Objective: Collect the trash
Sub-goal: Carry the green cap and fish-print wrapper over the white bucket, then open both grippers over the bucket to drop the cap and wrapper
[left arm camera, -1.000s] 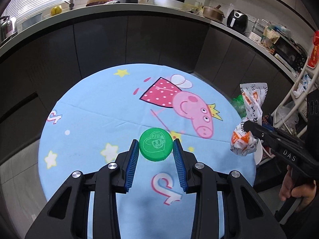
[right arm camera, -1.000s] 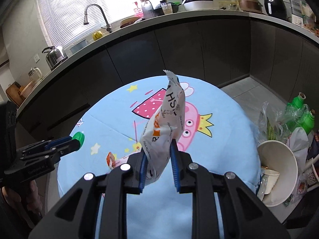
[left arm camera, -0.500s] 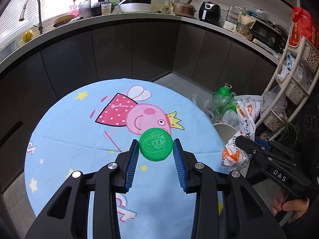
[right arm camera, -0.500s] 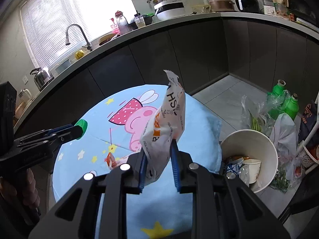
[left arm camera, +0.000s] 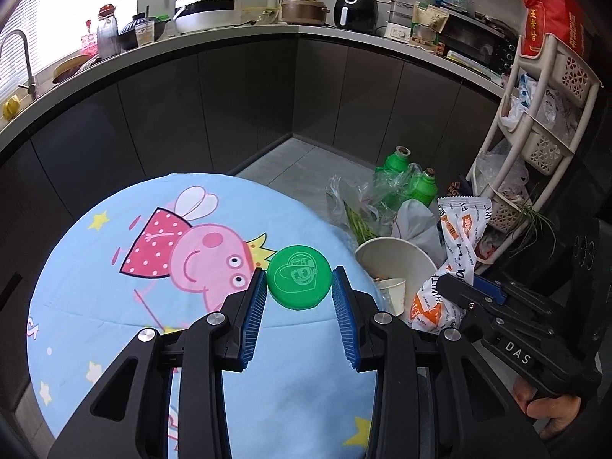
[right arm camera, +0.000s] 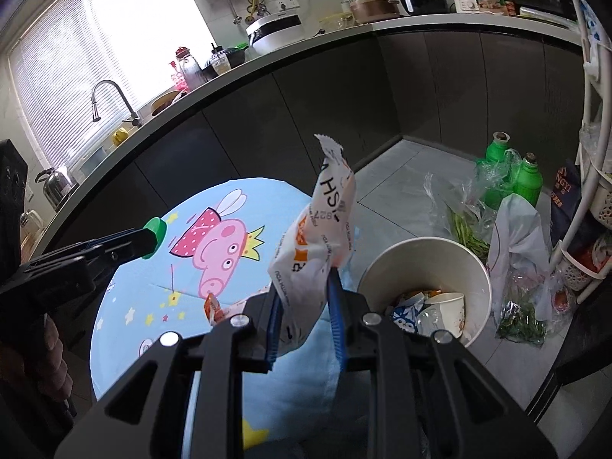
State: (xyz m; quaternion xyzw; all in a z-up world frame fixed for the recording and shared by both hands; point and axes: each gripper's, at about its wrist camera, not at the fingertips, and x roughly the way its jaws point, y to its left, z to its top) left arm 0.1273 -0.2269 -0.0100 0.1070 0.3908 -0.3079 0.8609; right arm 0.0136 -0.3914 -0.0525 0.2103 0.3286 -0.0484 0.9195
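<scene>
My left gripper [left arm camera: 299,287] is shut on a round green lid [left arm camera: 299,282] and holds it above the right edge of the round table [left arm camera: 114,306]; it also shows in the right wrist view [right arm camera: 155,238]. My right gripper [right arm camera: 304,298] is shut on a white and orange snack wrapper [right arm camera: 319,237], held upright next to the white paper bucket [right arm camera: 478,267] on the floor. The wrapper [left arm camera: 455,252] and bucket [left arm camera: 386,246] also show in the left wrist view. The bucket holds a paper cup [right arm camera: 445,308] and other scraps.
A small orange wrapper scrap [right arm camera: 212,308] lies on the blue cartoon tablecloth. Green bottles [right arm camera: 512,176] and plastic bags [right arm camera: 516,237] crowd the floor beyond the bucket. A white basket rack [left arm camera: 543,122] stands at right. Dark cabinets and a cluttered counter [left arm camera: 267,34] curve behind.
Both grippers have swung right, from over the table toward the bucket on the floor. Each keeps its hold: green lid in the left, wrapper in the right.
</scene>
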